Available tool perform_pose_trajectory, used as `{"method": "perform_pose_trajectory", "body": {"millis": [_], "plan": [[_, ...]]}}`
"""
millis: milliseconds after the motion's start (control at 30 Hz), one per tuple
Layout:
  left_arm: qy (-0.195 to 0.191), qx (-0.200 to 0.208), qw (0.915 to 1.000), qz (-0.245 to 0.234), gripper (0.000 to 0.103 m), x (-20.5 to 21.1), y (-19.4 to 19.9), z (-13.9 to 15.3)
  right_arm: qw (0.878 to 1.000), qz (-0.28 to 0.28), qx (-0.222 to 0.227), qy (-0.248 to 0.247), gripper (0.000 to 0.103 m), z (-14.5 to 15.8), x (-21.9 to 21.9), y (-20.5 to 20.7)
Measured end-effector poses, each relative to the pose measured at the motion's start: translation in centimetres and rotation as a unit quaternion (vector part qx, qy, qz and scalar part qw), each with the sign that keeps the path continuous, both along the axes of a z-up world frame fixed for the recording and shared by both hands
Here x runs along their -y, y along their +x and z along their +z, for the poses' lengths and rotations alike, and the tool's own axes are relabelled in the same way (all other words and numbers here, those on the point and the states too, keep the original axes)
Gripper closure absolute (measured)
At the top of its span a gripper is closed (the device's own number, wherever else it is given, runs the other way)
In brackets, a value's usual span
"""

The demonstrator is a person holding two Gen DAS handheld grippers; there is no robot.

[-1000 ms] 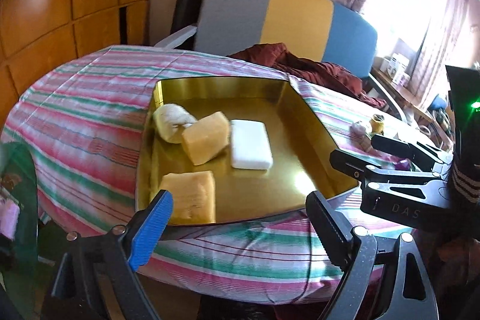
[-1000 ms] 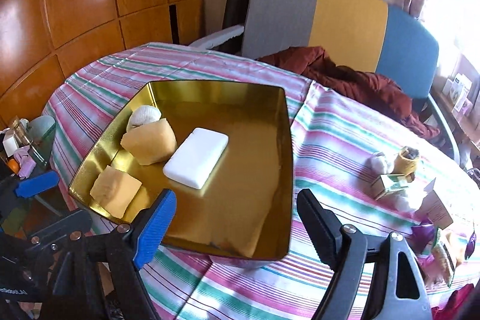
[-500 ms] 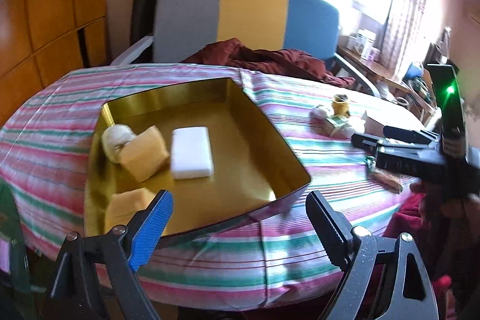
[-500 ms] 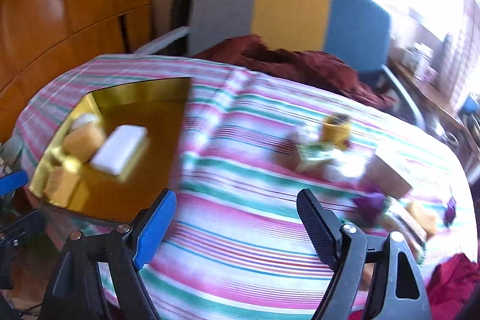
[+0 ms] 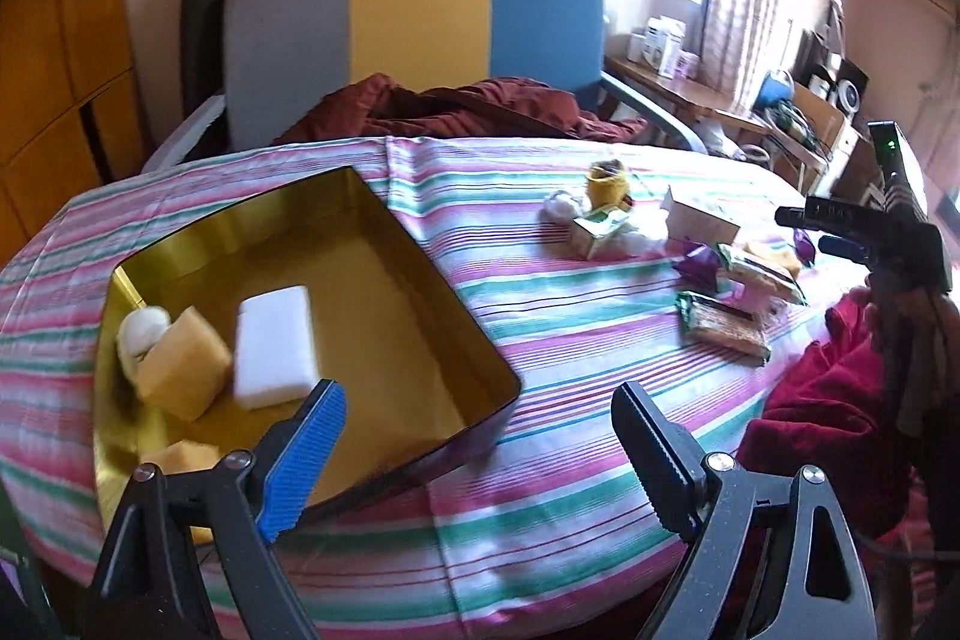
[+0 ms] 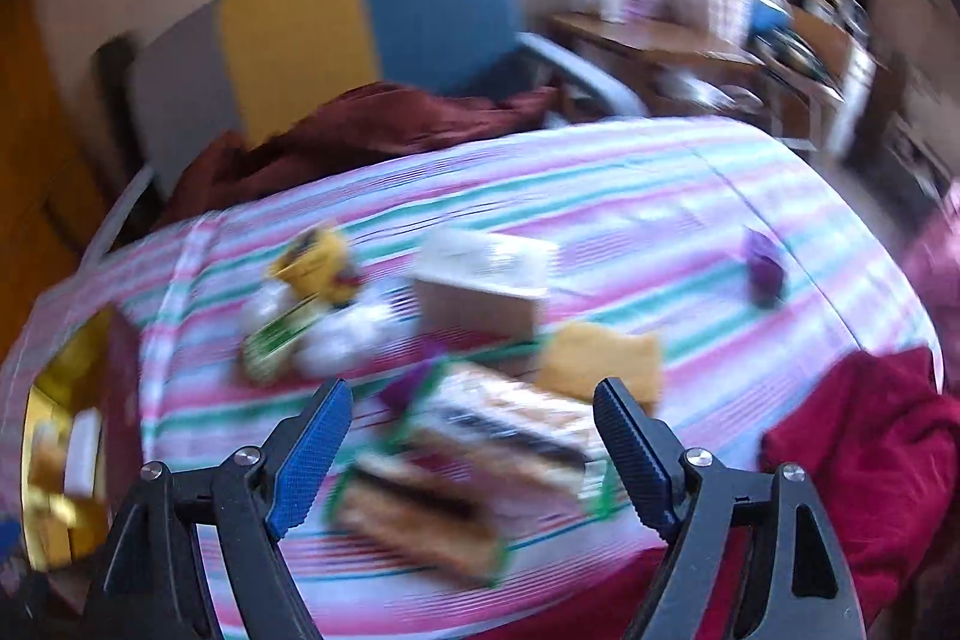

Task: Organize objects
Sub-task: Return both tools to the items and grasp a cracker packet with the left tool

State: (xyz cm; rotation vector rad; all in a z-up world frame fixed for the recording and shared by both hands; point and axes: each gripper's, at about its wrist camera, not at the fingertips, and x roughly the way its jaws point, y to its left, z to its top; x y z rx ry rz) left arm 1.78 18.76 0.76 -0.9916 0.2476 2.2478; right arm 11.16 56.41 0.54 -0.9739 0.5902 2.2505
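A gold tray [image 5: 384, 211] sits on the striped tablecloth at the left and holds a white sponge [image 5: 273, 343], yellow sponges [image 5: 180, 370] and a pale ball [image 5: 141, 331]. My left gripper [image 5: 480, 424] is open and empty above the tray's near right corner. My right gripper [image 6: 471, 430] is open and empty over green-edged snack packets [image 6: 480, 436]; the view is blurred. A yellow sponge [image 6: 600, 361], a small box [image 6: 480, 292], a yellow cup [image 6: 315, 259] and a purple wrapper [image 6: 762, 268] lie beyond it. The right gripper also shows in the left wrist view [image 5: 816, 229].
A grey, yellow and blue chair [image 5: 414, 39] with a dark red cloth [image 5: 456, 108] stands behind the table. A red cloth [image 6: 858, 436] lies at the table's right edge. A cluttered desk [image 5: 720, 99] stands at the back right. The tray also shows in the right wrist view [image 6: 60, 376].
Both grippers have swung to the right. The right one has left the tray and now hovers over the packets among the loose objects. Both stay open.
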Motion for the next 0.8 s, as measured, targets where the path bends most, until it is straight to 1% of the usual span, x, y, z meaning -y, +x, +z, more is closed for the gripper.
{"method": "perform_pose_trajectory", "body": {"millis": [67,100,167,200,267,400,500,533,600,633,667,800], "plan": [[-0.005,0.000,0.9999,-0.016,0.013,-1.5,0.0,-0.1,0.999,-0.033,-0.016,-0.027,0.019,-0.5,-2.0,1.4],[-0.008,0.001,0.9997,-0.023,0.013,-2.2,0.0,-0.2,0.997,-0.048,-0.030,-0.049,0.019,-1.0,-2.9,2.0],[-0.014,0.003,0.9991,-0.040,0.013,-3.9,0.0,-0.4,0.993,-0.066,-0.049,-0.086,0.019,-1.8,-4.1,2.8],[-0.015,0.004,0.9986,-0.050,0.013,-4.9,0.1,-0.6,0.991,-0.074,-0.056,-0.095,0.019,-1.9,-4.4,3.0],[-0.021,0.004,0.9974,-0.069,0.013,-6.6,0.2,-0.9,0.990,-0.077,-0.073,-0.095,0.019,-1.7,-4.4,3.3],[-0.042,0.004,0.9926,-0.114,0.013,-10.7,0.8,-1.9,0.991,-0.061,-0.073,-0.098,0.019,-1.9,-3.8,2.6],[-0.059,-0.006,0.9857,-0.158,0.012,-13.7,1.6,-2.4,0.991,-0.052,-0.070,-0.104,0.019,-2.1,-3.8,2.2],[-0.066,-0.011,0.9813,-0.180,0.012,-14.8,2.0,-2.7,0.990,-0.051,-0.071,-0.108,0.019,-2.2,-3.9,2.2],[-0.078,-0.015,0.9748,-0.208,0.012,-16.5,2.3,-3.2,0.989,-0.051,-0.076,-0.115,0.019,-2.4,-4.1,2.3],[-0.085,-0.013,0.9697,-0.228,0.012,-17.7,2.5,-3.5,0.988,-0.052,-0.079,-0.119,0.019,-2.4,-4.1,2.4],[-0.090,-0.011,0.9658,-0.243,0.009,-18.5,2.5,-3.8,0.987,-0.054,-0.083,-0.123,0.019,-2.4,-4.3,2.6],[-0.114,-0.023,0.9498,-0.291,0.007,-21.9,2.8,-4.9,0.983,-0.058,-0.099,-0.141,0.019,-2.6,-4.7,2.9]]}}
